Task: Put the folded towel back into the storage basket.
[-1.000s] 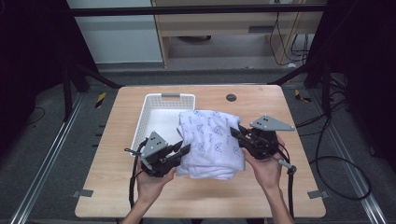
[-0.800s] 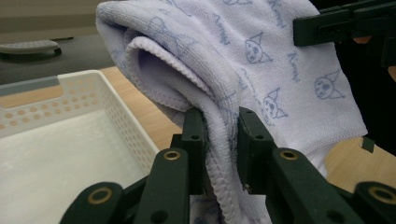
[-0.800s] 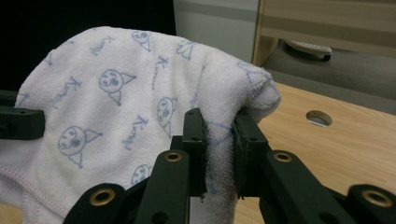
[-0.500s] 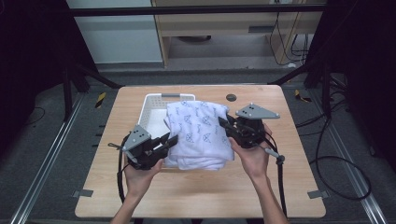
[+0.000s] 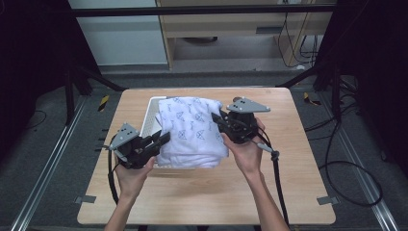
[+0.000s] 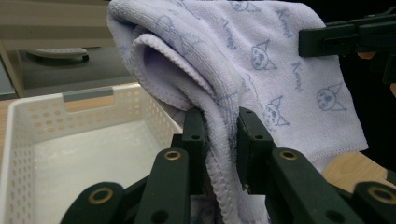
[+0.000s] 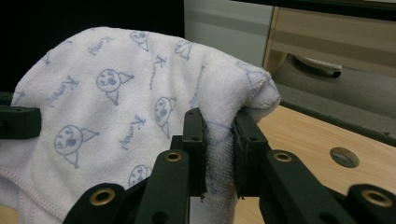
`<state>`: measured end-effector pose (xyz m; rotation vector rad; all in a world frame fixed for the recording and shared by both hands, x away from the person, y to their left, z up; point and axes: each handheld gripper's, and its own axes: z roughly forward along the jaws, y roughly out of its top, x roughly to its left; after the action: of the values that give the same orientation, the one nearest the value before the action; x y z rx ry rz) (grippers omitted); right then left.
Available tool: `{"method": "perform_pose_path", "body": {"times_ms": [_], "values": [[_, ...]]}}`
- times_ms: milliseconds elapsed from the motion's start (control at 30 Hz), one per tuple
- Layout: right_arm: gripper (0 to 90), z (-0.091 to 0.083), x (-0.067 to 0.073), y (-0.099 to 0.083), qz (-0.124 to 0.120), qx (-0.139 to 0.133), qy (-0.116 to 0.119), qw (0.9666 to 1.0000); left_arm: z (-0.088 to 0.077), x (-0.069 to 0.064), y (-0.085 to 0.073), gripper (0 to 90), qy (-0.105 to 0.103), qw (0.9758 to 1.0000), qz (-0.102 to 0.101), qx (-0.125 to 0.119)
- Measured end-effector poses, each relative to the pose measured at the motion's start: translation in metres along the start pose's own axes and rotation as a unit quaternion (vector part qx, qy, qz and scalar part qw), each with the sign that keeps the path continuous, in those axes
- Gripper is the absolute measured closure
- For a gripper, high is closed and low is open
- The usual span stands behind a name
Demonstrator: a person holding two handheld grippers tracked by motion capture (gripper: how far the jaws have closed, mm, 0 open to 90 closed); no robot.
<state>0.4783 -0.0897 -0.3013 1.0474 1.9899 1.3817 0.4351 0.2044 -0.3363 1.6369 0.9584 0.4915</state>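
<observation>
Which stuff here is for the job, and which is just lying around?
For the job: towel, white basket, left gripper, right gripper.
Just lying around: cables on the floor, yellow-black thing on the floor.

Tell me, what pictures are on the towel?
Little blue cat faces and blue writing on a white towel, clearest in the left gripper view.

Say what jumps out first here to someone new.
The folded white towel with blue cartoon faces, held up over the white perforated basket at the middle of the wooden table. The left tongs pinch its left edge and the right tongs its right edge, both shut on the cloth. Dark floor and cables surround the table.
</observation>
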Motion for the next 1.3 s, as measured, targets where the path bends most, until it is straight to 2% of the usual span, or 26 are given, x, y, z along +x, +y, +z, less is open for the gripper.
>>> {"method": "perform_pose_path", "body": {"times_ms": [500, 767, 900, 1067, 1300], "values": [[77.6, 0.030, 0.016, 0.018, -0.016, -0.003, 0.002, 0.9999, -0.007, 0.026, 0.004, 75.1, 0.023, 0.9995, -0.020, -0.009], [77.5, 0.044, 0.022, 0.019, -0.018, -0.005, 0.005, 0.9998, -0.009, 0.040, 0.004, 75.1, 0.039, 0.9987, -0.030, -0.009], [77.6, 0.057, 0.026, 0.018, -0.019, -0.003, 0.000, 0.9998, -0.005, 0.048, 0.001, 75.1, 0.050, 0.9982, -0.034, -0.004], [77.5, 0.070, 0.028, 0.015, -0.007, -0.003, 0.006, 1.0000, -0.004, 0.055, -0.001, 75.1, 0.060, 0.9974, -0.040, -0.003], [77.6, 0.084, 0.030, 0.012, -0.008, -0.002, 0.004, 1.0000, -0.001, 0.067, -0.005, 75.1, 0.073, 0.9961, -0.050, -0.001]]}}
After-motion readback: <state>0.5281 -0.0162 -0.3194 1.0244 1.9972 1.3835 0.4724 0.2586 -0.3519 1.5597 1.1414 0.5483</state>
